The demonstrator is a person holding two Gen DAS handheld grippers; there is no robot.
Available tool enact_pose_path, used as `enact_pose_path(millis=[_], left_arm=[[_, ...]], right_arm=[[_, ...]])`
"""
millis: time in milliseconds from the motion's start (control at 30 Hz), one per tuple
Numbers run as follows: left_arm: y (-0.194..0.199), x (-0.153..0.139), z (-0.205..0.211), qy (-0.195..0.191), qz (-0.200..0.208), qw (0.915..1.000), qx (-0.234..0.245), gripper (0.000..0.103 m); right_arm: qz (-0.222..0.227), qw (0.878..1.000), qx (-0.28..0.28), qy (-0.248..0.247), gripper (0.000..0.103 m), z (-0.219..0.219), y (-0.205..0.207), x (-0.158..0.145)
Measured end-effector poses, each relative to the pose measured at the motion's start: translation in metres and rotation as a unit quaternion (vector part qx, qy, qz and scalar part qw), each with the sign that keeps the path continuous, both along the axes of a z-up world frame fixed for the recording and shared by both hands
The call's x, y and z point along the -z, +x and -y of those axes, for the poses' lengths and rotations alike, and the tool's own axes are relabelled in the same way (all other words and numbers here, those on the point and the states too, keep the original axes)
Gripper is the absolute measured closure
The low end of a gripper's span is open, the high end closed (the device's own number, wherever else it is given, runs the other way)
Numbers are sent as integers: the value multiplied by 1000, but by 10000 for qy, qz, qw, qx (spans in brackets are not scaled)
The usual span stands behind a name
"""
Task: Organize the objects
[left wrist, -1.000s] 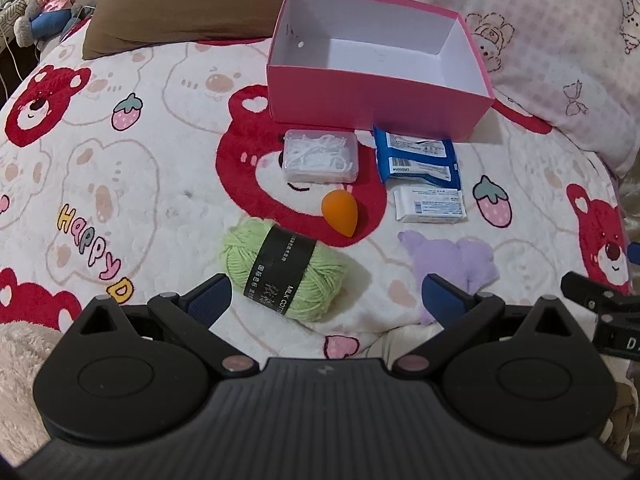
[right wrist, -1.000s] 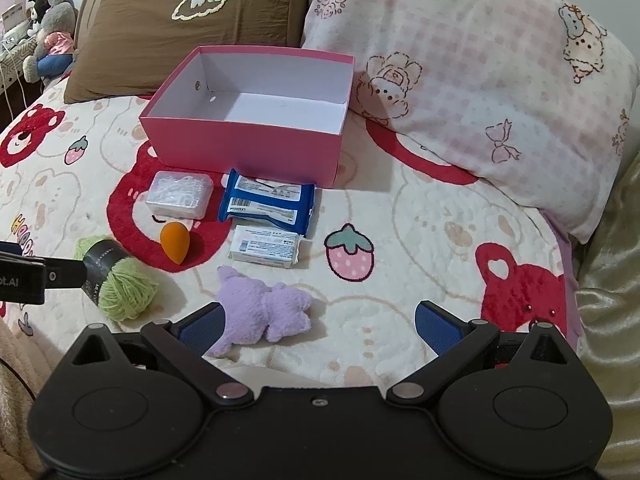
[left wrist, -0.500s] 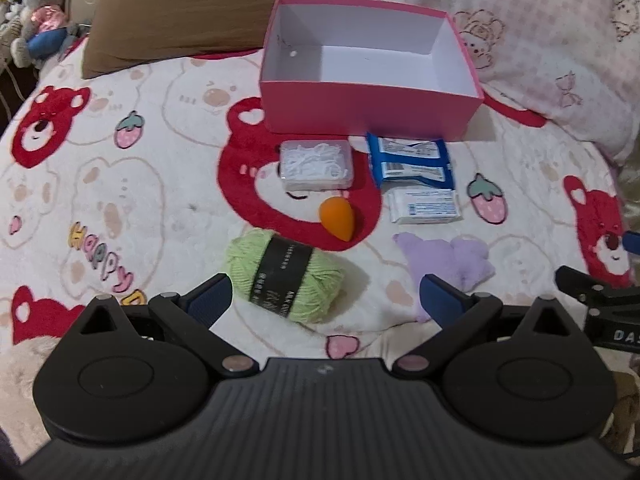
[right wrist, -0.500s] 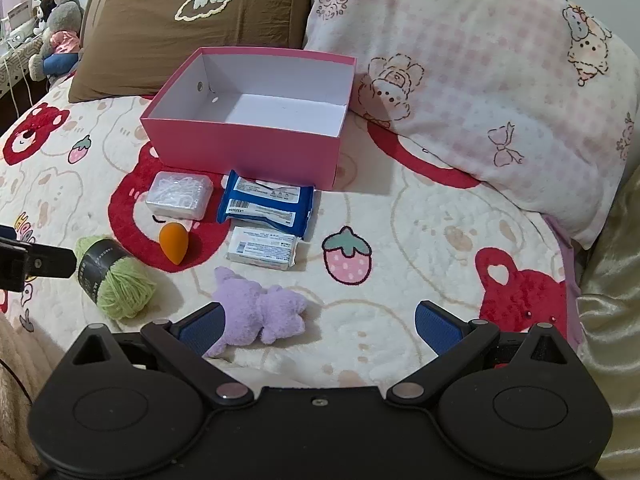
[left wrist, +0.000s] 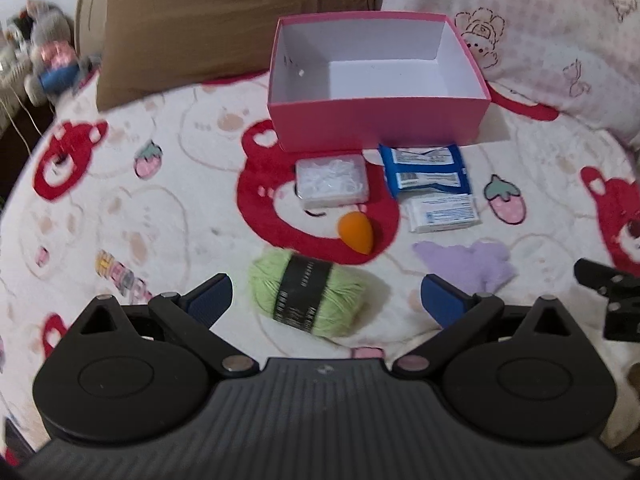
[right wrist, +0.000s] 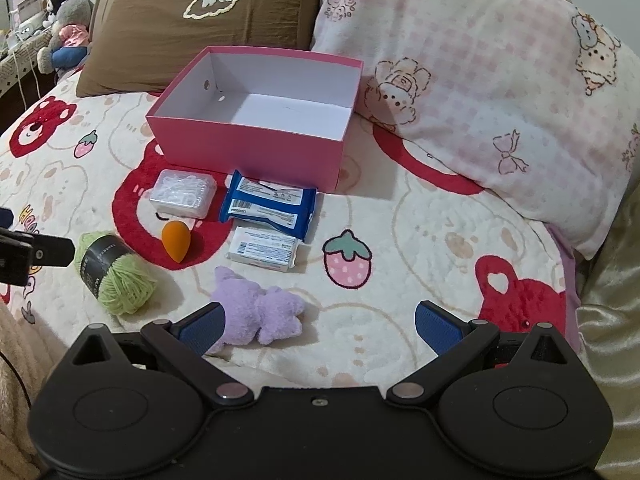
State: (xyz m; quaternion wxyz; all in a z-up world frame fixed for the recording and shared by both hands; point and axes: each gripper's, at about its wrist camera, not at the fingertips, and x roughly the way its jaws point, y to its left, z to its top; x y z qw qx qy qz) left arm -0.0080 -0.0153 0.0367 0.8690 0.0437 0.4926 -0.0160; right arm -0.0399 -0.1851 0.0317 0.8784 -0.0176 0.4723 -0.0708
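Observation:
An empty pink box point(left wrist: 380, 122) point(right wrist: 248, 144) stands on the bed. In front of it lie a clear plastic case point(left wrist: 331, 178) point(right wrist: 184, 192), a blue wipes pack point(left wrist: 424, 170) point(right wrist: 270, 202), a white packet point(left wrist: 444, 213) point(right wrist: 264, 249), an orange sponge point(left wrist: 356, 233) point(right wrist: 177, 245), a green yarn ball point(left wrist: 308, 298) point(right wrist: 114, 272) and a purple plush point(left wrist: 476, 262) point(right wrist: 260, 310). My left gripper point(left wrist: 326, 300) is open, hovering over the yarn ball. My right gripper point(right wrist: 318, 324) is open, its left finger beside the plush.
The blanket with red bears point(right wrist: 400, 240) covers the bed. A brown pillow point(right wrist: 192, 20) and a pink checked pillow point(right wrist: 480, 80) lie behind the box. Stuffed toys point(right wrist: 64, 28) sit at the far left. A beige satin cover point(right wrist: 608, 300) is on the right.
The left wrist view has tilted up and drawn nearer, so the yarn ball now sits lower, between the fingers. The right gripper has edged slightly forward. No object has moved.

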Motion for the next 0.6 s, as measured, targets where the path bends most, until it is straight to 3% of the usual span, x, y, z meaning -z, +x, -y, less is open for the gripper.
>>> enact_pose_path(millis=[600], left_arm=[[8, -6, 23, -585, -215, 9969, 484, 1]], right_arm=[[199, 9992, -314, -172, 1, -1, 1, -2]])
